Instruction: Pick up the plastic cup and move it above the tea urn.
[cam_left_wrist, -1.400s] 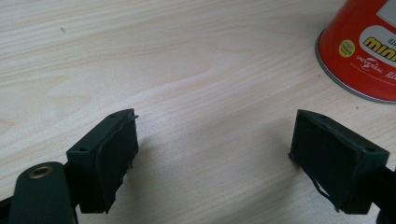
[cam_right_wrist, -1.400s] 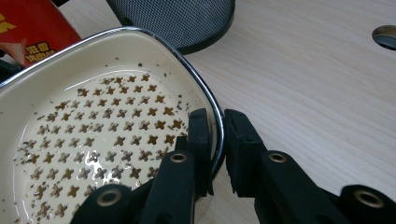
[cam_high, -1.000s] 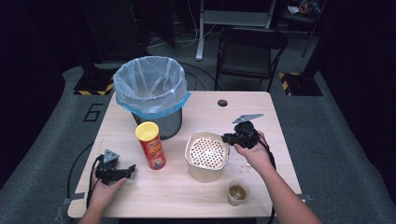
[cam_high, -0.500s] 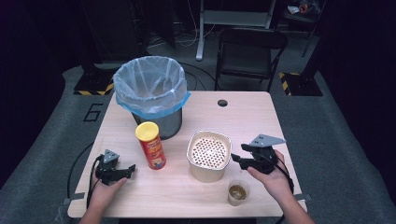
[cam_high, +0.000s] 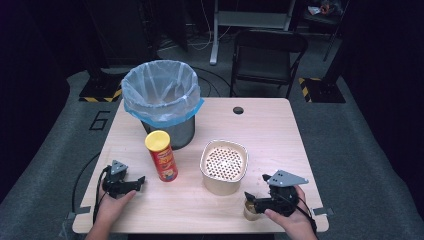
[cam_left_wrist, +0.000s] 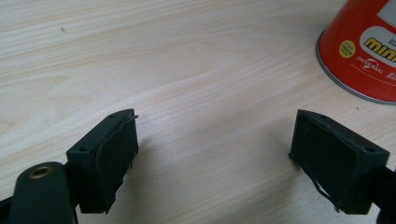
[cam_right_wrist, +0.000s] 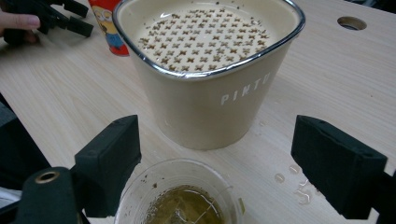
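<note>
Your right gripper (cam_high: 255, 201): its jaws have just been opening and now stand wide apart. Nothing is pinched between them.
The little cup (cam_right_wrist: 180, 196): it sits on the table (cam_high: 280, 130) right under your right gripper, near the front edge. It has brownish liquid in it, with a soggy bit in the liquid. The jaws stand on both sides of it but do not press on it.
The strainer pot (cam_right_wrist: 210, 79): it is cream colored, with a tray full of small holes on top. It stands just behind the cup, very near.
Your left gripper (cam_high: 135, 184): its jaws are wide apart too, and they hold nothing. It rests on the table just beside the red chip can (cam_high: 161, 162).
The bin (cam_high: 160, 100): it has a blue bag in it and stands at the back, behind the can.
Wet spots (cam_right_wrist: 299, 186): a few drops lie on the wood near your right jaw.
What could go wrong: the cup is thin and soft. If you squeeze too hard, it could bend and the liquid could spill out.
Also: if you bump the cup sideways with one jaw, it could tip over.
Also: the pot is close, so a fast swing could knock it.
</note>
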